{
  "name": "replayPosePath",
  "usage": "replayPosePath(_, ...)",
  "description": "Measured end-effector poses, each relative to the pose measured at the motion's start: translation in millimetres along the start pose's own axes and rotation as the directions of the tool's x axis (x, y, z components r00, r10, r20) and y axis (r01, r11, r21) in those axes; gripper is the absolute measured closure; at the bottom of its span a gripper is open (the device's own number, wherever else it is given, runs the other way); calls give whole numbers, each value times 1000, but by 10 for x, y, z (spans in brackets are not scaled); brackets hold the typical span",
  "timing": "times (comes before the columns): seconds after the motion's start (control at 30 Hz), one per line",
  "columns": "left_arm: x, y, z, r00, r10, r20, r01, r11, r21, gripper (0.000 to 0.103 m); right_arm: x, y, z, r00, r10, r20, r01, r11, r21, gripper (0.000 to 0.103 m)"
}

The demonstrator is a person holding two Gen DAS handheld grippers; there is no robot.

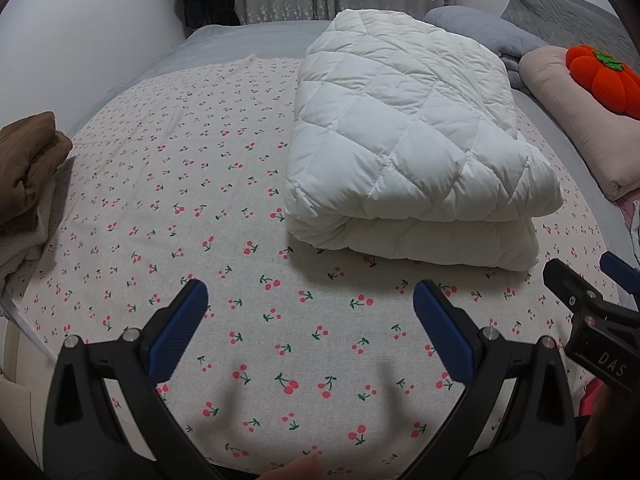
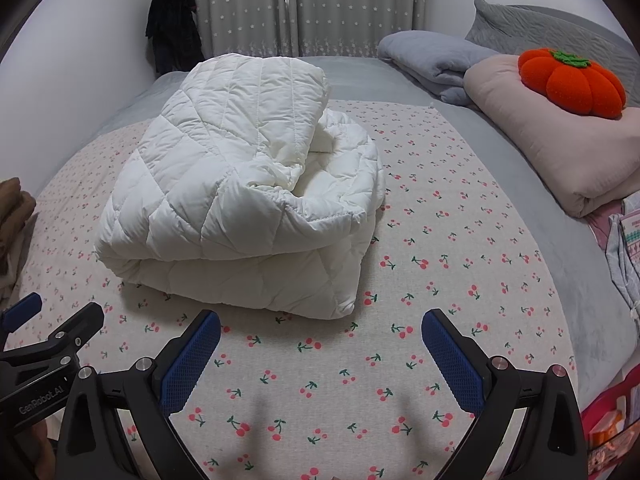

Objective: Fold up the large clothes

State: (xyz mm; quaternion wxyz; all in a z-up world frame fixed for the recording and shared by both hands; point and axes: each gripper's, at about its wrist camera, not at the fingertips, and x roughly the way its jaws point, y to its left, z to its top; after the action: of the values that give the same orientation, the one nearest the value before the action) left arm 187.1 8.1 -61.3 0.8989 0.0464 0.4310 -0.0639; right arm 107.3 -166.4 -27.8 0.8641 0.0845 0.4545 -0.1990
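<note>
A white quilted puffy garment lies folded into a thick bundle on the cherry-print sheet; it also shows in the right wrist view, its top layer doubled back over the lower one. My left gripper is open and empty, held above the sheet in front of the bundle's near left corner. My right gripper is open and empty, just in front of the bundle's near edge. The right gripper's tips show at the left view's right edge; the left gripper's tips show at the right view's left edge.
Folded brown clothes lie at the sheet's left edge. An orange pumpkin cushion sits on a pink folded blanket at the right, with a grey blanket behind. A dark garment hangs by the curtain.
</note>
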Motion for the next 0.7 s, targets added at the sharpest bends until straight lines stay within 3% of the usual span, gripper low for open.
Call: replayPosePath(0.7, -1, -13, -2, 1000, -3, -3, 3, 1000, 6, 1, 6, -7, 0, 1000, -1, -1, 1, 1000, -1, 1)
